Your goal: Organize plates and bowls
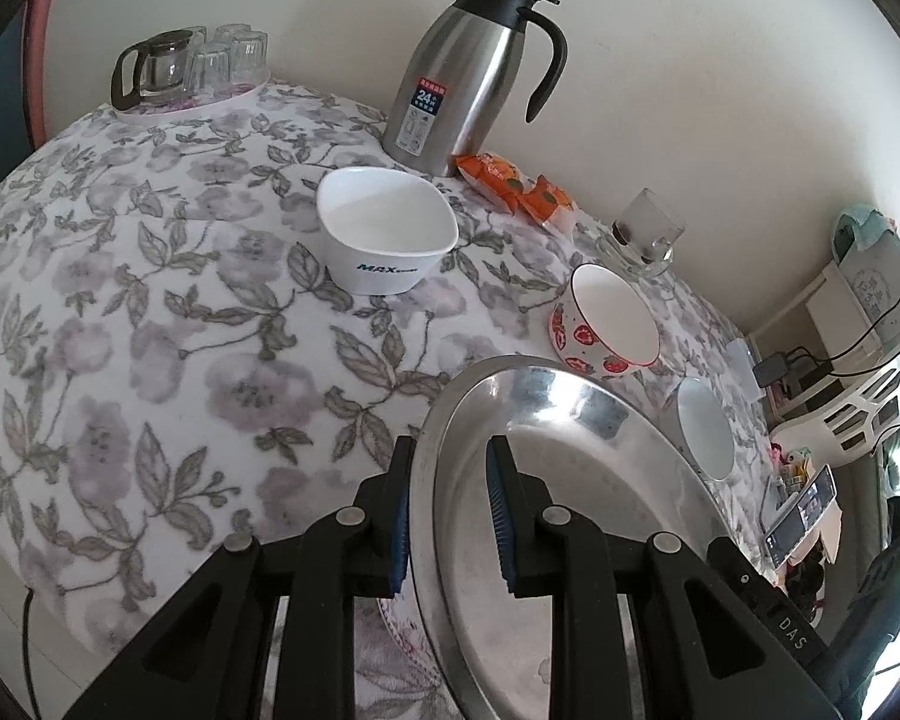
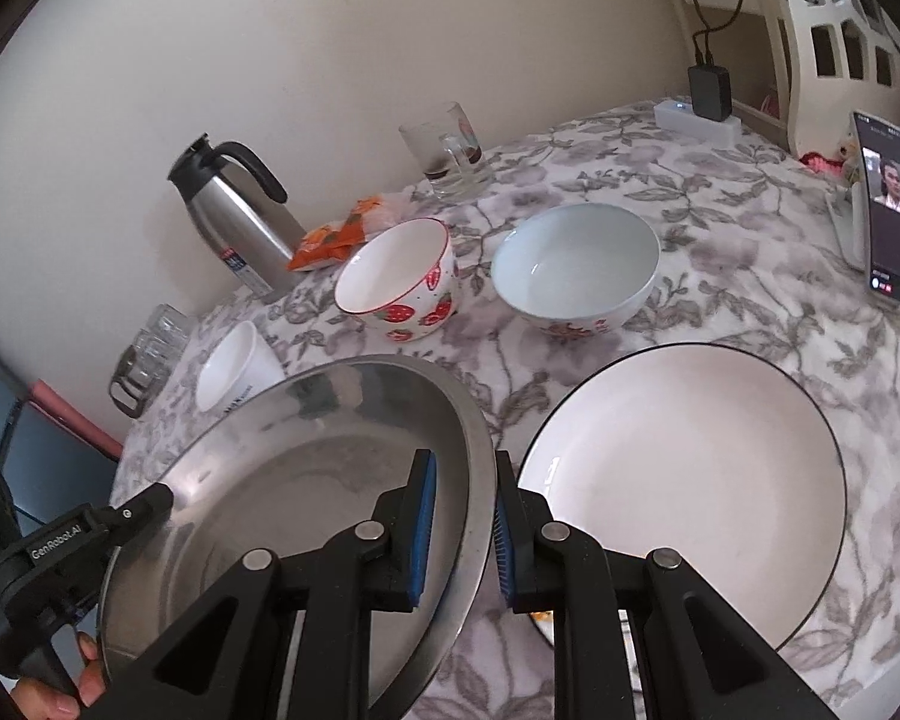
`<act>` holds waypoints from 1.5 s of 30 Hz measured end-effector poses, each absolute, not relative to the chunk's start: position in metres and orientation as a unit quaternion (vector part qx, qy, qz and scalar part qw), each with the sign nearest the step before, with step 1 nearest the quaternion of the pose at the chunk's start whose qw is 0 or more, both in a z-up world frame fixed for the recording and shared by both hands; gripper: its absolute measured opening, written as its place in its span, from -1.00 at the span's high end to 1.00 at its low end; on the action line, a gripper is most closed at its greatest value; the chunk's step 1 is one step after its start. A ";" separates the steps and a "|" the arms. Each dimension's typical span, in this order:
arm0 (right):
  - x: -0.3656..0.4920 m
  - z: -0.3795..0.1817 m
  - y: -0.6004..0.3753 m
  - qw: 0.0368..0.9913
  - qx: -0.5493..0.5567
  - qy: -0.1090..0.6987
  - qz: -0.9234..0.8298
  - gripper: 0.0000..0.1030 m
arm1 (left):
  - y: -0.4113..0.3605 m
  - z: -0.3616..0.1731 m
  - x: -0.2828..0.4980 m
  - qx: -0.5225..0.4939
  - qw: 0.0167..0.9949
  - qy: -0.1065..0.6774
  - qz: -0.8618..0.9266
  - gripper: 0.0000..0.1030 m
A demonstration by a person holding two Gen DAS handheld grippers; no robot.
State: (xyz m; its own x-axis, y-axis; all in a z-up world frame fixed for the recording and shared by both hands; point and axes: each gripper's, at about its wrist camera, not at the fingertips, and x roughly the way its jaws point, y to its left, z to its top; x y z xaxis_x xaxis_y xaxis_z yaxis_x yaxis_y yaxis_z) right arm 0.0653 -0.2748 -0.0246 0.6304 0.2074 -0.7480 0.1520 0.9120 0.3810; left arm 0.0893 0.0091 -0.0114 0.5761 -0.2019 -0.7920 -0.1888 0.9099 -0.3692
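A round steel plate [image 1: 570,480] is held between both grippers just above the flowered tablecloth. My left gripper [image 1: 450,450] is shut on its left rim. My right gripper [image 2: 463,462] is shut on the opposite rim of the steel plate [image 2: 306,468]. A white plate with a black edge [image 2: 690,480] lies just to the right of it. Behind stand a strawberry-patterned bowl [image 2: 396,276], a pale blue bowl [image 2: 576,258] and a white square bowl [image 1: 387,228].
Along the wall stand a steel thermos jug [image 1: 468,72], orange snack packets [image 1: 510,180], a glass mug [image 1: 645,234] and a tray of glasses with a glass pot [image 1: 192,66]. A phone [image 2: 891,210] leans at the right edge, near a power strip [image 2: 696,120].
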 end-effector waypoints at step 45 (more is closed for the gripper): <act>0.088 -0.069 -0.255 0.851 0.151 0.502 -0.003 0.63 | 0.019 -0.077 0.105 -0.176 0.803 0.568 0.021 0.53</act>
State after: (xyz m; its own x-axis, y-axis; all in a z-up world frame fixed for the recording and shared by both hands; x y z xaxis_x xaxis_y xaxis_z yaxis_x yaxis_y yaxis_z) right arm 0.0884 -0.2547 -0.0688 0.4956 0.1465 -0.8561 0.1567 0.9544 0.2540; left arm 0.1049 0.0189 -0.0766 0.3529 -0.1676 -0.9205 -0.2336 0.9369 -0.2601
